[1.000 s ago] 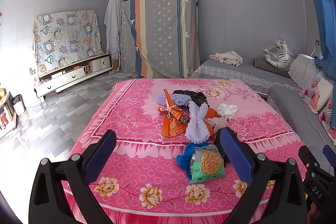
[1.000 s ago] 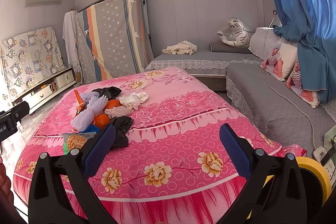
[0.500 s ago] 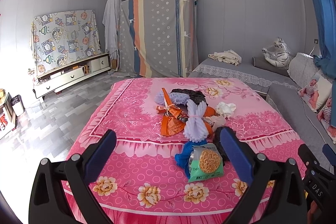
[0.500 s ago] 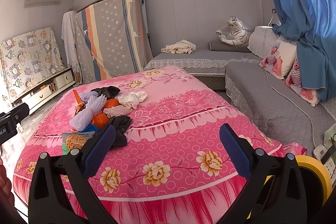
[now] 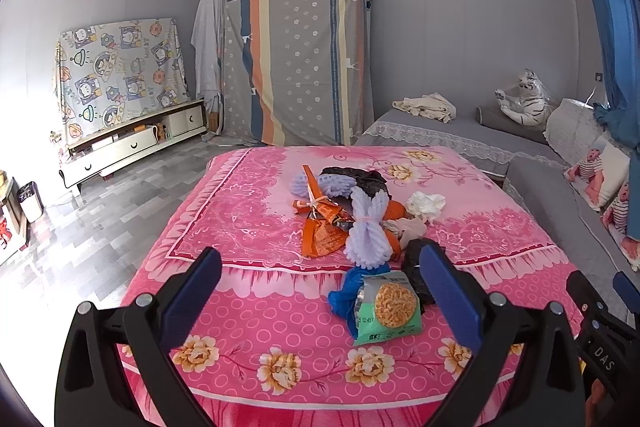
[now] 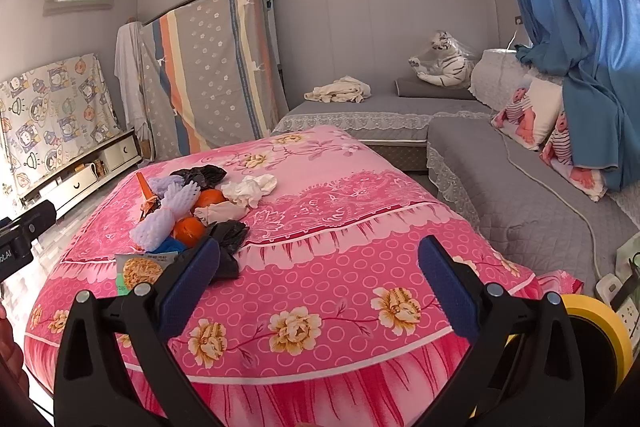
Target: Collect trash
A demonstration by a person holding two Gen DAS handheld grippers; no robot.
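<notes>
The left claw (image 5: 320, 291) is spread wide and holds nothing. It hangs over the near part of a bed (image 5: 248, 227) with a pink flower cover. The right claw (image 6: 318, 277) is spread wide too, with nothing between its blue pads, and it hangs over the near right side of the same bed.

The trash lies in a heap in the middle of the bed. Closest to the left claw is a green snack packet (image 5: 386, 309) with a round yellow picture on it. It lies on a blue bag (image 5: 346, 293). A crumpled black bag (image 5: 414, 261) sits just beside the packet, partly hidden behind the left claw's right pad. Behind them is a pale purple foam net (image 5: 368, 231), touching an orange wrapper (image 5: 320, 235). A white crumpled paper (image 5: 426, 205) lies to the right of the heap. Another black bag (image 5: 356, 177) lies at the far end.

In the right claw's view two round orange things (image 6: 188, 229) show in the heap, near the purple net.

A grey sofa (image 6: 500, 167) stands beside the bed, and a toy white tiger (image 6: 444, 65) sits on it
</notes>
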